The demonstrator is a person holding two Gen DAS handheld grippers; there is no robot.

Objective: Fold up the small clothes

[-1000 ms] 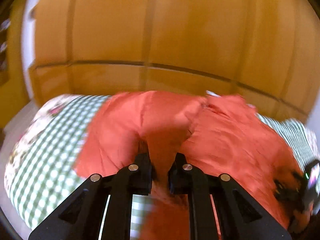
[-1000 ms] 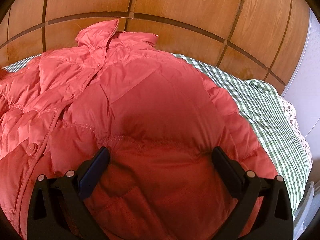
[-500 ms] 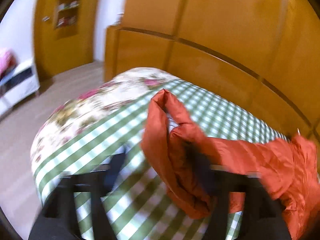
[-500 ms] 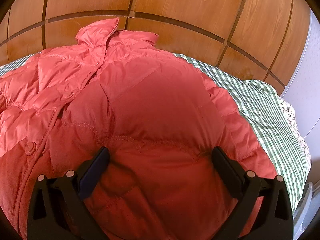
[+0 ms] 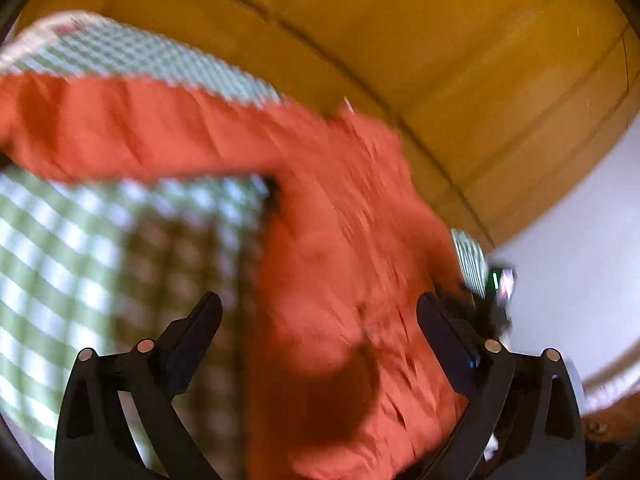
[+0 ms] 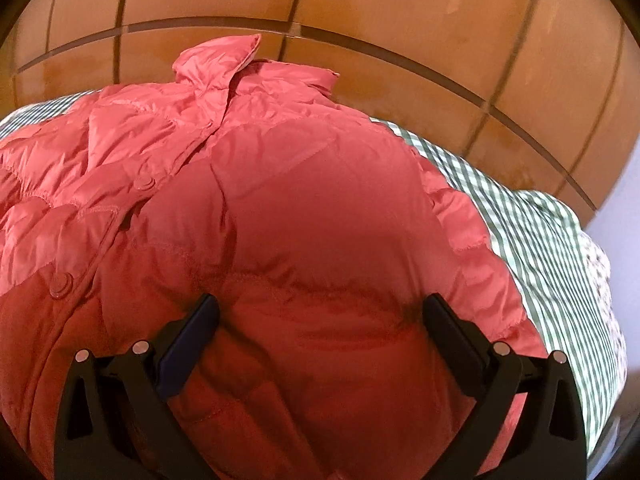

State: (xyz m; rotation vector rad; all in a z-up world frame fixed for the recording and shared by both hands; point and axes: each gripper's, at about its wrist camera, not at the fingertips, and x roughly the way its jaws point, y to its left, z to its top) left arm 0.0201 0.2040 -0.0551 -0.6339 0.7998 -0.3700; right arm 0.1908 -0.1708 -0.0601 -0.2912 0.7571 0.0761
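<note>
1. The jacket [image 6: 304, 216], a red puffer, lies spread on the bed [image 6: 532, 232], collar toward the wooden wall panels [image 6: 400, 12], front placket and snap buttons facing up. It is unfolded apart from whatever has just been done with the sleeve, so the task looks to be in its early part.

2. The left hand-held gripper [image 5: 320, 320] has its jaws spread wide; they have just been opening, and nothing is pinched between them. Red fabric and a strip of bedcover show through the gap, below the fingers rather than clamped by them. The view is badly blurred, so whether the tips brush the cloth cannot be told.

3. Outward from that gripper, the jacket's body runs up the right half of the left wrist view, and a long sleeve [image 5: 132, 132] stretches away to the left across the green-checked bedcover [image 5: 60, 260]. The sleeve looks laid out flat and straight.

4. The right hand-held gripper [image 6: 320, 320] is also spread wide, over the lower part of the jacket's body near the hem. Its fingers [image 6: 192, 336] straddle a broad stretch of quilted fabric without squeezing it; contact with the surface is likely but not certain.

5. My reading: the step in hand is releasing and arranging the sleeve before a fold. The next move calls for the left gripper to close on a sleeve or side edge and carry it inward over the body, while the right one steadies the hem.

6. The slippery, puffy shell may spring back, so a firm pinch matters.
</note>
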